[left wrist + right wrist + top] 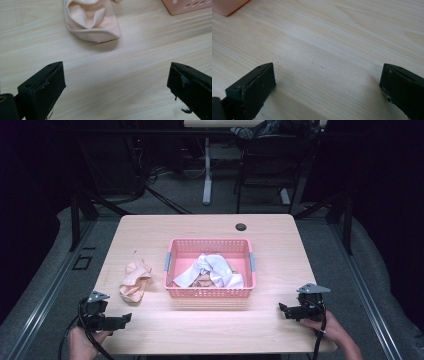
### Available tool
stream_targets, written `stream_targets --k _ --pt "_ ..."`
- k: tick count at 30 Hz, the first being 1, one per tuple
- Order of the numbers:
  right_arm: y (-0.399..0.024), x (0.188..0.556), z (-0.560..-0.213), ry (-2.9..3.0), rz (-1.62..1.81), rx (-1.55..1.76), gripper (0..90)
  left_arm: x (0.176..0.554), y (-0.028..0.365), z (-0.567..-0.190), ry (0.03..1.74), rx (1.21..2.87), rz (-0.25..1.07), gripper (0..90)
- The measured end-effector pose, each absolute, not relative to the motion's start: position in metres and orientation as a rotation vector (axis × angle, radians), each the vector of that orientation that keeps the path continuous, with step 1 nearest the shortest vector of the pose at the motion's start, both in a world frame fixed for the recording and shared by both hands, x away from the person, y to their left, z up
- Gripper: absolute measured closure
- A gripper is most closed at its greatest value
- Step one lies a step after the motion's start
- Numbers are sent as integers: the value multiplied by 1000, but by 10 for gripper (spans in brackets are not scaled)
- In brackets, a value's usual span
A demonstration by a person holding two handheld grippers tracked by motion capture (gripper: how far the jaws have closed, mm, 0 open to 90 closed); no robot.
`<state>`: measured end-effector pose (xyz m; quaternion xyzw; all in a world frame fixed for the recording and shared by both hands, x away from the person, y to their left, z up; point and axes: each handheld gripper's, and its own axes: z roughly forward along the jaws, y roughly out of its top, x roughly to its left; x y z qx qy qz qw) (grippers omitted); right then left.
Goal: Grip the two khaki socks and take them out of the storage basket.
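Observation:
A peach cloth [135, 280] lies crumpled on the wooden table, just left of a pink plastic basket [210, 241]. Inside the basket rest a white-grey cloth [215, 267] and another peach piece [202, 281]. My left gripper [126, 319] sits low at the table's front left corner, open, pointing right. In the left gripper view its jaws stand wide apart over bare wood [116, 75], the peach cloth [92, 20] a short way ahead and a basket corner [185, 6] at the upper right. My right gripper [281, 309] rests at the front right, open with nothing between its jaws [328, 75].
A dark cable hole [241, 226] sits near the table's far edge. Black frame legs [77, 215] stand at both sides of the table, and a white desk leg [207, 170] rises behind it. A basket corner [227, 6] shows in the right gripper view.

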<state>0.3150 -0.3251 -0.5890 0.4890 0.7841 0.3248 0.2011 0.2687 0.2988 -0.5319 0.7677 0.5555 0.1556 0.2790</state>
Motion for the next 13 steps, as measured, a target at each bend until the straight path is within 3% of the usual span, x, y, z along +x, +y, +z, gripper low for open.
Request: stream_targets --k 13 --pt "-325 315 -589 2190 909 1367 0 268 296 -537 1476 2057 427 0"
